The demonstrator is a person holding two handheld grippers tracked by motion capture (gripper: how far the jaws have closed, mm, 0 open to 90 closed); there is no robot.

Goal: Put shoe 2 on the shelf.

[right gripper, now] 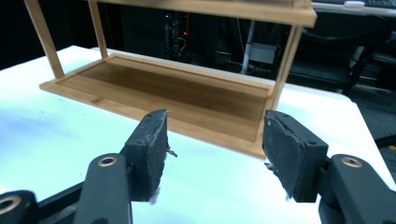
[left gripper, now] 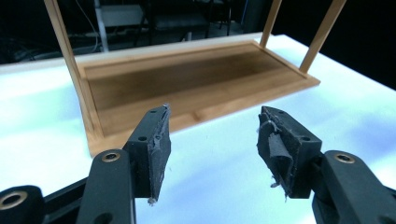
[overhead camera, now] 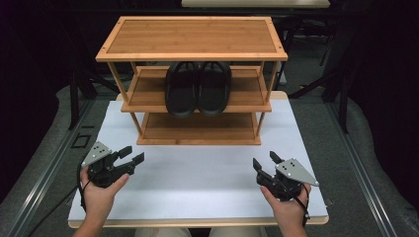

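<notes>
A three-tier bamboo shoe rack (overhead camera: 192, 54) stands at the far side of the white table (overhead camera: 197, 173). A pair of black slippers (overhead camera: 198, 88) lies side by side on its middle shelf, toes hanging over the front edge. My left gripper (overhead camera: 132, 155) rests open near the table's front left, held by a hand. My right gripper (overhead camera: 265, 161) is open at the front right. Both point toward the rack's bare bottom shelf (left gripper: 187, 81) (right gripper: 177, 91). In the left gripper view the left gripper (left gripper: 212, 135) holds nothing; the right gripper (right gripper: 215, 142) is likewise empty.
The rack's top shelf (overhead camera: 192, 35) is bare. Bare white tabletop lies between the grippers and the rack. Grey floor and metal rails (overhead camera: 44, 168) flank the table, with dark stands behind.
</notes>
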